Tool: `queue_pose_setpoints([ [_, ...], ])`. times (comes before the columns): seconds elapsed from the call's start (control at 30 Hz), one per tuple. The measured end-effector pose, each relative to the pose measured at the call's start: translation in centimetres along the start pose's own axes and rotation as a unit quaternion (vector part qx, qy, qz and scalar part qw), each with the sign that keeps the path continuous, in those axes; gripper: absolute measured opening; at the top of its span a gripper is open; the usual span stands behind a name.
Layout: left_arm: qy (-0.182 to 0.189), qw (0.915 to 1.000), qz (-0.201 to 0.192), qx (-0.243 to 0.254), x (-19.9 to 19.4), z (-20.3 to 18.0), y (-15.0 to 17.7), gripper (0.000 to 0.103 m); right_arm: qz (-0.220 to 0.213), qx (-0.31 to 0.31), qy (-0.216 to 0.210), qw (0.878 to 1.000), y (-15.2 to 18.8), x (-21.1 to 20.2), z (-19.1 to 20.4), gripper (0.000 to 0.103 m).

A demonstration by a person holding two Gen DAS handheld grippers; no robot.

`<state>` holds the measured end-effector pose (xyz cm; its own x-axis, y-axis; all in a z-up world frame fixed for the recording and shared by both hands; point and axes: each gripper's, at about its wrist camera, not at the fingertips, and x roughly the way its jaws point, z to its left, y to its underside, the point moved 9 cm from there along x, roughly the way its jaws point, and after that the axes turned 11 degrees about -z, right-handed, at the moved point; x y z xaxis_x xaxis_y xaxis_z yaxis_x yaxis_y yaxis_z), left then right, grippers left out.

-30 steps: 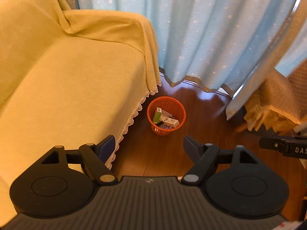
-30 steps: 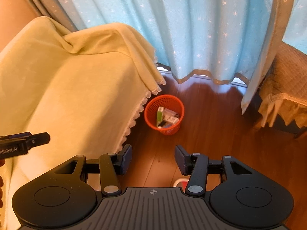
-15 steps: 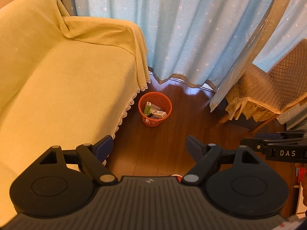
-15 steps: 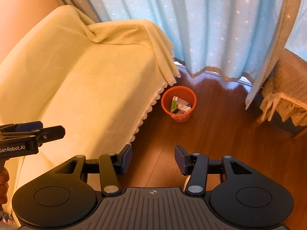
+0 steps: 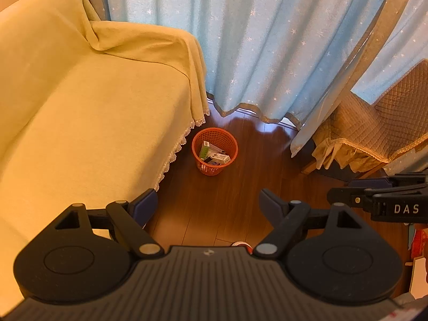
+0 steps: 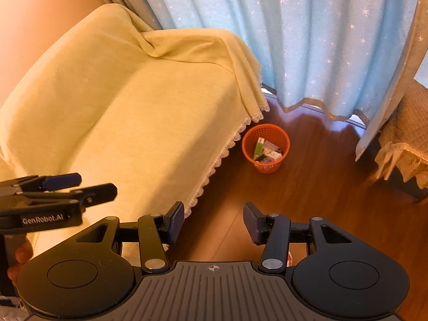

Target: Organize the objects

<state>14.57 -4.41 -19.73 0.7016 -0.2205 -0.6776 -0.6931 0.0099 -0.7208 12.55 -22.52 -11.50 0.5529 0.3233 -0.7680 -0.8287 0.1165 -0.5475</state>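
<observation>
We find the left gripper (image 5: pixel 208 203) and right gripper (image 6: pixel 214 220) side by side, jaws spread, empty, above the orange basket (image 5: pixel 214 155).

Orange basket (image 5: pixel 214 151); blue curtain (image 5: pixel 267 40) (white stars); yellow sofa cover (image 5: pixel 80 107).

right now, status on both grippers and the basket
Left gripper open, empty. Right gripper open, empty. Orange basket on floor by sofa, boxes inside. Path clear.

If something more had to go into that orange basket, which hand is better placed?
Hard to call. Both tools, left and right, are open, empty and far above the basket. The left looks slightly better: the basket lies nearly straight ahead between its fingers.
</observation>
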Motion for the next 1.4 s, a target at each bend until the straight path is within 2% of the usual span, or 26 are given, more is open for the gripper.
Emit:
queue_pose_setpoints([
  [0.57, 0.008, 0.9999, 0.001, 0.01, -1.2, 0.1, 1.4, 0.08, -0.002, 0.007, -0.002, 1.0, 0.7, -0.8, 1.0, 0.047],
  [1.4, 0.011, 0.9997, -0.001, 0.02, -2.0, -0.1, 1.7, 0.08, 0.0, 0.011, -0.006, 1.0, 1.5, -0.8, 1.0, 0.047],
])
